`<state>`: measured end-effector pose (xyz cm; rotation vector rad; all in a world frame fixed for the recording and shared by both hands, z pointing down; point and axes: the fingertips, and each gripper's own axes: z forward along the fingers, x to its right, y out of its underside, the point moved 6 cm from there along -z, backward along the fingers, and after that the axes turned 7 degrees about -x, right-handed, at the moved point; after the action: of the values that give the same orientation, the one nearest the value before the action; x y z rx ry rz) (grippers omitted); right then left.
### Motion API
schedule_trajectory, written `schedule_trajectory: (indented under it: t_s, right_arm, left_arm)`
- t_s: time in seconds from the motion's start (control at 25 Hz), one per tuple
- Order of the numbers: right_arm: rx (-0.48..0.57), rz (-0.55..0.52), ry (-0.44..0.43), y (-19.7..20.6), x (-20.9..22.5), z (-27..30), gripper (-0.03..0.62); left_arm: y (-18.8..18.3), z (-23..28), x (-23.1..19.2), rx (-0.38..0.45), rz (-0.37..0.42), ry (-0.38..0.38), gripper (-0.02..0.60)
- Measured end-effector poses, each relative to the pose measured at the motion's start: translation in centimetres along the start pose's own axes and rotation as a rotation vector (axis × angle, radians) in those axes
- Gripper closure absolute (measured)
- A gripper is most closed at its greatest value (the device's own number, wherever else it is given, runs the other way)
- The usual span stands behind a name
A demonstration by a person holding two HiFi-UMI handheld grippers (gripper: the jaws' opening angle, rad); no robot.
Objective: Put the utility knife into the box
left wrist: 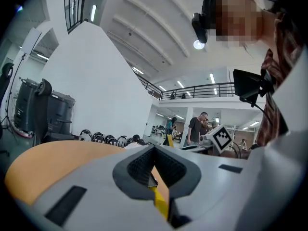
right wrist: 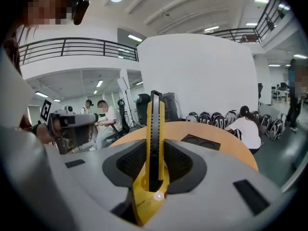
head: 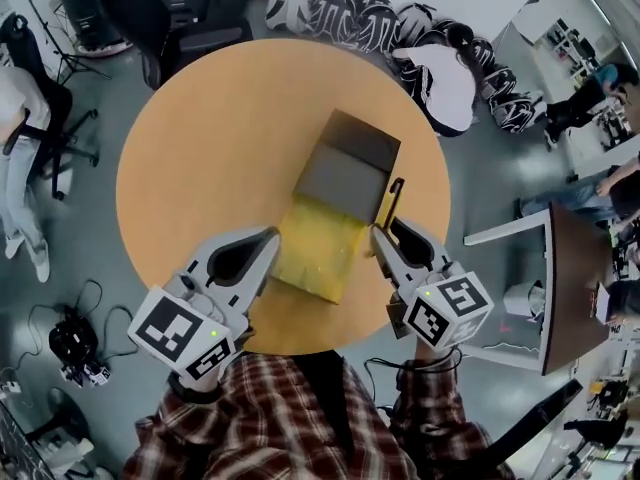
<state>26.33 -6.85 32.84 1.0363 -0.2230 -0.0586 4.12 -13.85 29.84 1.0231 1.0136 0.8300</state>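
An open cardboard box (head: 345,173) lies in the middle of the round orange table (head: 200,168), with a grey inside and a yellow flap (head: 318,253) folded towards me. My left gripper (head: 272,240) is shut on the flap's left edge; a thin yellow strip (left wrist: 160,202) shows between its jaws (left wrist: 153,170). My right gripper (head: 381,236) stands just right of the box, shut on the yellow utility knife (head: 388,201). The knife (right wrist: 155,129) sticks out upright beyond the jaws (right wrist: 155,165), its black slider facing the camera.
Several helmets (head: 350,13) lie on the floor beyond the table, where a person in white (head: 445,83) crouches. A dark desk (head: 570,278) stands to the right, office chairs (head: 180,18) at the back left, and cables (head: 75,343) on the floor at left.
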Motion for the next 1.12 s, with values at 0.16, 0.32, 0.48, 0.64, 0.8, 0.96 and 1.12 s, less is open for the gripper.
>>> schedule_trajectory:
  t_s: [0.16,0.32,0.48,0.64,0.8,0.96,1.12]
  right_arm:
    - [-0.124,-0.07,-0.038,-0.1,0.8,3.0,0.471]
    - [-0.258,-0.166,-0.091,0.6,1.9,5.6,0.47]
    - [-0.411,-0.281,-0.145,2.3,2.3,8.7,0.471]
    - [-0.557,-0.361,-0.195,5.2,2.2,12.3,0.471]
    - [-0.682,-0.426,-0.244,8.5,1.6,15.2,0.47]
    - [-0.776,-0.471,-0.273,11.5,1.5,17.0,0.47]
    - [-0.842,-0.508,-0.297,13.8,1.2,18.6,0.471]
  left_arm:
    - [0.1,0.0,-1.1,0.007,-0.022,-0.032,0.571]
    - [0.6,0.6,-0.7,0.016,-0.043,-0.073,0.571]
    - [1.7,0.4,-0.3,0.013,-0.074,-0.114,0.571]
    - [3.2,-0.4,-0.5,0.007,-0.107,-0.16,0.571]
    - [4.8,-1.8,-0.5,-0.001,-0.138,-0.208,0.571]
    - [6.1,-2.5,0.1,-0.006,-0.165,-0.242,0.571]
    - [6.9,-3.0,0.2,-0.002,-0.184,-0.264,0.571]
